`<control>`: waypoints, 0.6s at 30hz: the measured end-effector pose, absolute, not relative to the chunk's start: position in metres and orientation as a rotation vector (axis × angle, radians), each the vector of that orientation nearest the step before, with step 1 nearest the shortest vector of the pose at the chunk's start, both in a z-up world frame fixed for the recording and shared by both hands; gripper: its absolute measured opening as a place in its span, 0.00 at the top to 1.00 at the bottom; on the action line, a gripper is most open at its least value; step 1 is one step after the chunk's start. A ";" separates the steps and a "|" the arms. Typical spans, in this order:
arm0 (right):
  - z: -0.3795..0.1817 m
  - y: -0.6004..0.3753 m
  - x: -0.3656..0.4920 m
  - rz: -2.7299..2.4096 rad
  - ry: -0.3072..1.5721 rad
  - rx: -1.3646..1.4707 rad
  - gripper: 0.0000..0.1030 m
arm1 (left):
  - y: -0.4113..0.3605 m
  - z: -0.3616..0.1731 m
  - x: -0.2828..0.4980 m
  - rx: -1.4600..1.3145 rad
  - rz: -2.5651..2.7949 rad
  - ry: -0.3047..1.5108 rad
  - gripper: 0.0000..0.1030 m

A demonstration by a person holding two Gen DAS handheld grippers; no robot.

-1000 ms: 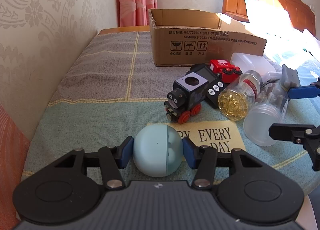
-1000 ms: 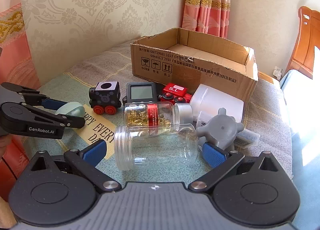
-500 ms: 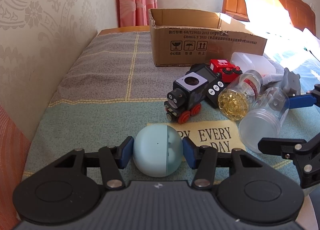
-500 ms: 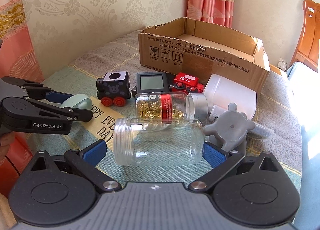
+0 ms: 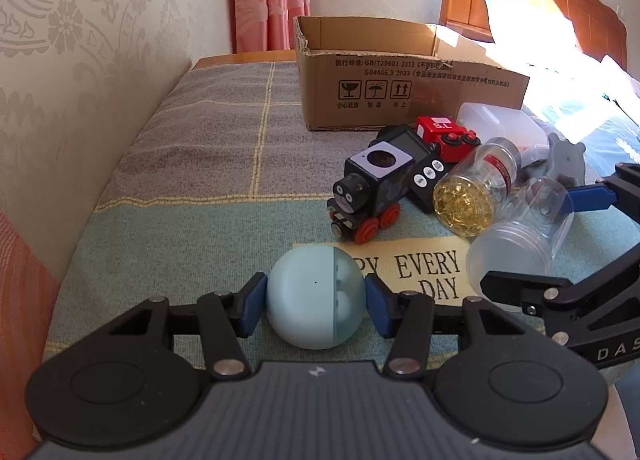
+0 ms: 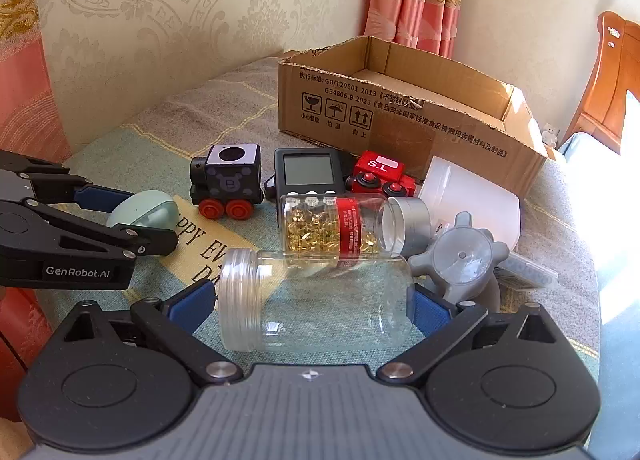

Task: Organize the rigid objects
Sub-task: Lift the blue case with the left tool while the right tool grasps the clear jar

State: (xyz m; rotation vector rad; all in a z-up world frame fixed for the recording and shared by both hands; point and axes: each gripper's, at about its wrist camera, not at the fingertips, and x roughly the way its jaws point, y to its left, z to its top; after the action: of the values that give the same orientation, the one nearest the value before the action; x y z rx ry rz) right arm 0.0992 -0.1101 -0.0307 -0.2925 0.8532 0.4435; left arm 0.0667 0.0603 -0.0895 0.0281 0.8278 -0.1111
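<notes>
My left gripper (image 5: 316,308) is shut on a pale blue-green round case (image 5: 308,300) resting on the cloth; in the right wrist view the case (image 6: 148,212) shows between its fingers. A clear empty jar (image 6: 320,300) lies on its side, mouth to the left, between the blue pads of my right gripper (image 6: 312,304). Those jaws are closing, with the pads close to the jar's ends and no firm squeeze visible. In the left wrist view the same jar (image 5: 516,244) lies at the right between the right gripper's fingers (image 5: 520,288).
An open cardboard box (image 6: 400,120) stands at the back. In front of it lie a black toy train (image 6: 228,180), a black timer (image 6: 306,172), a red toy car (image 6: 380,176), a bottle of golden capsules (image 6: 340,228), a grey knob-shaped piece (image 6: 460,256) and a white container (image 6: 476,196).
My right gripper has come forward and down around the clear jar, and its pads have drawn in toward the jar's ends. The left gripper and its round case have not moved.
</notes>
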 end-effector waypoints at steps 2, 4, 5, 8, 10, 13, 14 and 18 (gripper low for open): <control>-0.031 -0.109 0.099 0.440 0.861 -0.299 0.07 | 0.060 -0.089 0.067 0.031 -0.111 0.833 0.50; -0.029 -0.109 0.099 0.434 0.864 -0.294 0.08 | 0.060 -0.088 0.068 0.032 -0.111 0.838 0.50; -0.029 -0.109 0.098 0.433 0.866 -0.293 0.08 | 0.060 -0.088 0.068 0.036 -0.116 0.842 0.50; -0.025 -0.111 0.098 0.432 0.870 -0.293 0.08 | 0.060 -0.086 0.067 0.037 -0.121 0.853 0.50; -0.021 -0.113 0.097 0.441 0.872 -0.286 0.08 | 0.060 -0.083 0.067 0.041 -0.126 0.855 0.50; -0.013 -0.115 0.096 0.456 0.871 -0.273 0.08 | 0.060 -0.078 0.065 0.052 -0.129 0.857 0.50; -0.010 -0.115 0.095 0.462 0.871 -0.269 0.08 | 0.059 -0.076 0.065 0.060 -0.131 0.856 0.50; -0.003 -0.116 0.096 0.482 0.874 -0.267 0.08 | 0.059 -0.072 0.067 0.070 -0.125 0.859 0.50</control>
State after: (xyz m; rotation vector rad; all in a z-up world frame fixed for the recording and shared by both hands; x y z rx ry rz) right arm 0.0962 -0.1159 -0.0029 -0.2666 0.8743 0.4816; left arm 0.0671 0.0592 -0.0718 0.0702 0.8588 -0.1250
